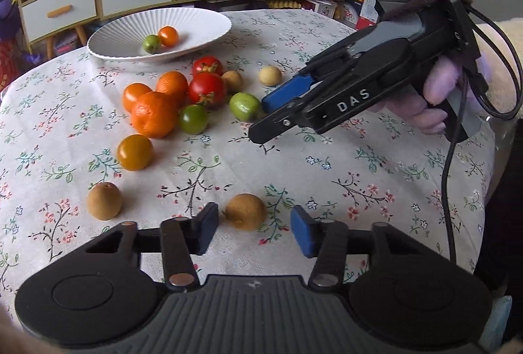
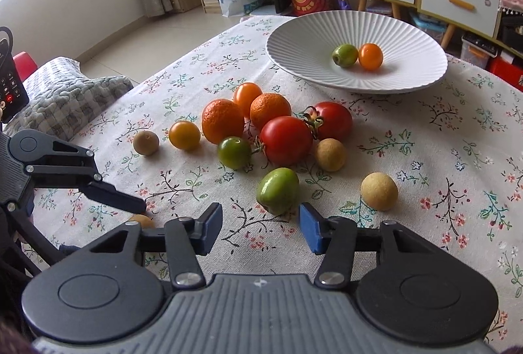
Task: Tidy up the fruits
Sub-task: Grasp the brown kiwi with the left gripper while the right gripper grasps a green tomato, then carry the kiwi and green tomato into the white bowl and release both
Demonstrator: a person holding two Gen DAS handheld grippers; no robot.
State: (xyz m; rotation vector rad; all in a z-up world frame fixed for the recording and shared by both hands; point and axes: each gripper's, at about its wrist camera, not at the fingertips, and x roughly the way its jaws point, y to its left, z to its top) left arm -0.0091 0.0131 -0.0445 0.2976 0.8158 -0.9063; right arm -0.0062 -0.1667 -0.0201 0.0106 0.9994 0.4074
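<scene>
**Floral-clothed counter, two pickups being lined up at once**

Shelving with drawers and household clutter was seen behind a counter (image 1: 327, 158) covered in a flowered cloth. A white ribbed plate (image 2: 294, 53) stood at the far side, and only two small fruits were lying in it: a green one (image 2: 345, 55) and an orange one (image 2: 370, 56), touching each other. The rest of the fruit was left loose on the cloth in a cluster near the plate, so the sorting was judged to be at an early stage.

The left gripper (image 1: 251, 228) was held low over a brown round fruit (image 1: 245, 211). Its jaws were partly drawn in, with the fruit between the blue pads (image 1: 302, 234), but gaps were visible on both sides, so nothing was gripped yet.

The right gripper (image 2: 260, 228) was pointed down at a green oval fruit (image 2: 278, 190) lying just beyond its pads. The jaws were likewise half narrowed and empty, and the fruit was not yet fully between them.

The step in hand was taken to be a double approach, one fruit for each gripper. For the next move, the right gripper would need to be pushed forward until the green fruit sat between the pads; both pairs of jaws would then have to be closed gently, since round fruit could roll away, and each fruit carried to the plate
</scene>
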